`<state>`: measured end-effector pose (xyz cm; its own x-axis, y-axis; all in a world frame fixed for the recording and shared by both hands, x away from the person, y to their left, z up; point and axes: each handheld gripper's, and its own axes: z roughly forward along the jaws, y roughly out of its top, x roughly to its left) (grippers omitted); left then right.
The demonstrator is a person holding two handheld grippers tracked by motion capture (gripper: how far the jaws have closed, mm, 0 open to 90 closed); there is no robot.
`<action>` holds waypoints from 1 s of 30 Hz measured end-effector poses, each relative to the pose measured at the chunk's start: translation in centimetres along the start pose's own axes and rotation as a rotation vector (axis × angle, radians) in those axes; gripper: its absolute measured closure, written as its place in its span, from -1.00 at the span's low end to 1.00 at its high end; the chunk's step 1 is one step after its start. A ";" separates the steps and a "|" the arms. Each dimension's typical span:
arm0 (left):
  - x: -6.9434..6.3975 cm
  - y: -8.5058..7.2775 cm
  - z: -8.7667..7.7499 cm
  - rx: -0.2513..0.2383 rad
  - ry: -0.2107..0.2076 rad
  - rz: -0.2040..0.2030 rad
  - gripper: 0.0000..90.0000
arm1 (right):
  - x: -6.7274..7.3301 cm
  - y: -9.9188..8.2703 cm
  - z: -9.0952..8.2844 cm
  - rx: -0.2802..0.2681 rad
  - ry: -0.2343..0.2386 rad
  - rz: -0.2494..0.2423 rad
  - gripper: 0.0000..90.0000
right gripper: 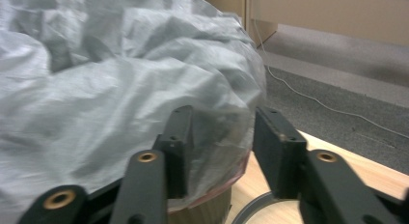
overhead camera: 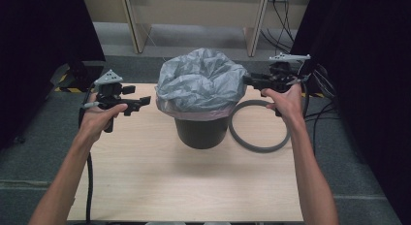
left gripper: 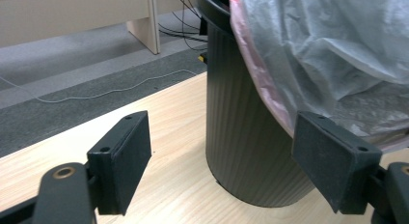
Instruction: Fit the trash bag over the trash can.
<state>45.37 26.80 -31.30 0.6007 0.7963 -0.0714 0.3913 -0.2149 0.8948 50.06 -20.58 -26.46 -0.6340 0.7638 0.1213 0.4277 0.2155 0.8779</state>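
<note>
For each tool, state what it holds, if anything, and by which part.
Left tool: nothing, jaws open. Right tool: jaws straddle the grey bag's edge; a firm grip cannot be told.

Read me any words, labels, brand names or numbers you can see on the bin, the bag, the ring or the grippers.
No readable text anywhere.
Dark ribbed bin: no label or brand.
Grey bag with its pink hem: plain, no print.
Grey ring on the table: no marking.
Left gripper and right gripper: black pads with screw holes, no lettering.
Yellow and black hazard stripes on the floor: a pattern, no words.
</note>
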 end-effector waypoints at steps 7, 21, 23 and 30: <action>-0.1 0.0 -0.3 -0.003 0.010 0.002 -0.53 | 2.0 0.5 -2.2 -0.024 0.048 0.006 -0.05; 0.1 0.0 0.2 0.009 0.021 -0.005 -0.52 | 1.9 1.2 2.5 0.028 -0.066 -0.013 0.35; 0.1 0.0 0.2 0.004 0.022 -0.010 -0.52 | 1.0 1.7 3.6 0.032 -0.076 -0.006 0.33; -0.2 1.0 0.2 -0.009 0.015 -0.010 -0.51 | -1.0 3.0 7.2 0.066 -0.104 -0.017 0.18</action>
<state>45.75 26.29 -30.53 0.5864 0.8067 -0.0736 0.3910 -0.2023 0.8979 56.59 -16.30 -27.30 -0.5727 0.8179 0.0552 0.4611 0.2658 0.8466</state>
